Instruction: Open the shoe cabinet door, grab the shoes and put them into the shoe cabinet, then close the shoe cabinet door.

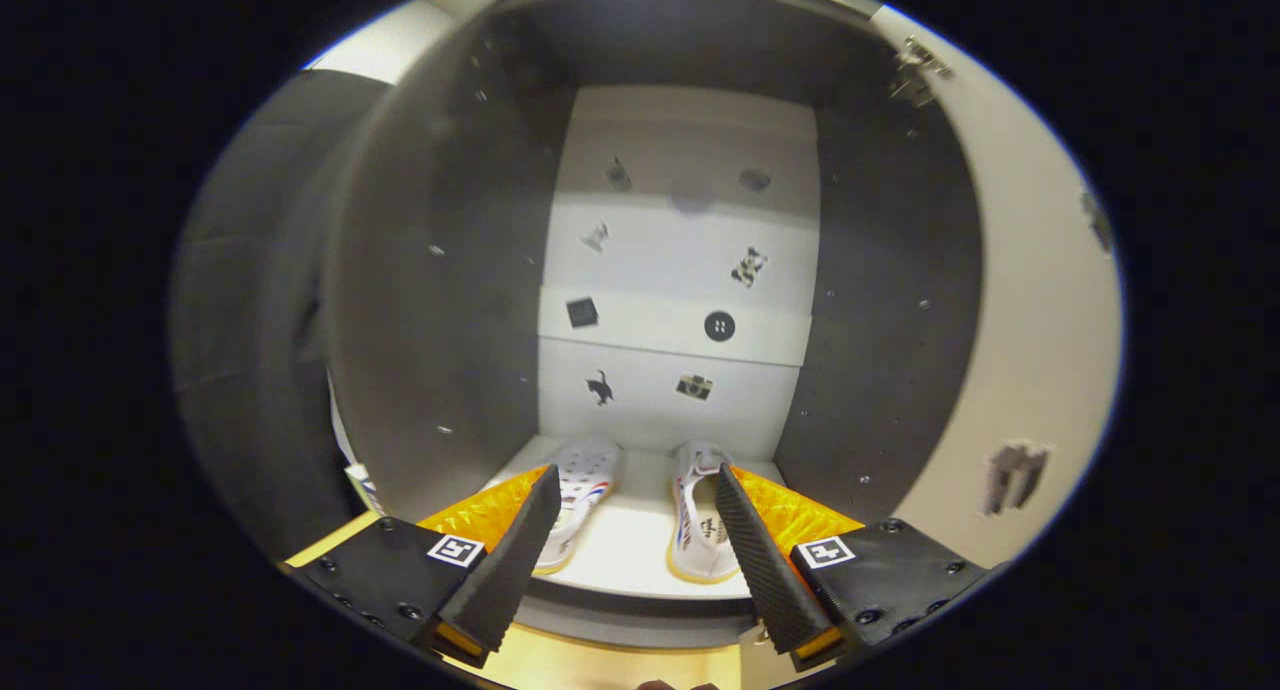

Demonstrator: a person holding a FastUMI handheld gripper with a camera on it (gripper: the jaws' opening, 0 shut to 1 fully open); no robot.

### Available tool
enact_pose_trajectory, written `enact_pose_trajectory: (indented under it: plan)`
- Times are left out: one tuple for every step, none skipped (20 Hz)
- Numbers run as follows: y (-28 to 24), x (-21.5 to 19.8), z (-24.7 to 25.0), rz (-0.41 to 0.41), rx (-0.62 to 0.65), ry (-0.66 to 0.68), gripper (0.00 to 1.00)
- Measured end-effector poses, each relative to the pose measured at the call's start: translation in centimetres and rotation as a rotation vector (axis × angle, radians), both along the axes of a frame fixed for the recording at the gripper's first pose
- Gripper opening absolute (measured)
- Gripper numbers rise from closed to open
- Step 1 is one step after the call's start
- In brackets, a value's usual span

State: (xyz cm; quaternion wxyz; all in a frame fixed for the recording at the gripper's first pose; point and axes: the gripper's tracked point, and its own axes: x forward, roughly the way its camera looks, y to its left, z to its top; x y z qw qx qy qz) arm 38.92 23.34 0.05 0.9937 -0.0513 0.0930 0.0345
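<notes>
My gripper (635,490) hangs released and empty, its fingers spread before the open grey shoe cabinet (880,300); both white slip-on shoes (700,515) sit on its bottom shelf. Next, I judge, comes swinging the pale cabinet door (1040,350) closed

2 white shoes (640,510) inside open cabinet (880,370)

1. The shoes (585,500) are showing smooth, perforated uppers with a slight sheen, seemingly synthetic.
2. The shoe cabinet (890,300) is showing matt, smooth dark side panels studded with small metal fittings.
3. Its back panel (680,260) is looking matt, pale and smooth.
4. The gripper (635,490), spread wide and gripping nothing, is showing ribbed, rough-textured fingers (755,560).
</notes>
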Motion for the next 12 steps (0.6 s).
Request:
enact_pose_trajectory:
  plan:
    - [0.2,-2.1,0.4,-0.001,0.023,-0.020,0.98]
    - [0.8,-4.4,0.7,0.009,0.056,-0.031,0.98]
    - [1.2,-6.6,0.9,0.018,0.092,-0.042,0.98]
    - [1.3,-8.7,1.2,0.023,0.103,-0.056,0.98]
    - [1.1,-10.7,1.5,0.025,0.091,-0.076,0.98]
    - [1.3,-12.8,1.6,0.033,0.076,-0.090,0.98]
    - [1.7,-14.9,1.4,0.053,0.079,-0.087,0.98]
    - [2.6,-17.2,1.1,0.075,0.094,-0.084,0.98]
    - [3.2,-19.2,1.2,0.099,0.098,-0.090,0.98]
    - [3.1,-21.3,1.2,0.110,0.092,-0.093,0.98]
    - [3.1,-23.0,1.0,0.125,0.086,-0.087,0.98]
    - [3.3,-24.7,0.7,0.148,0.078,-0.094,0.98]
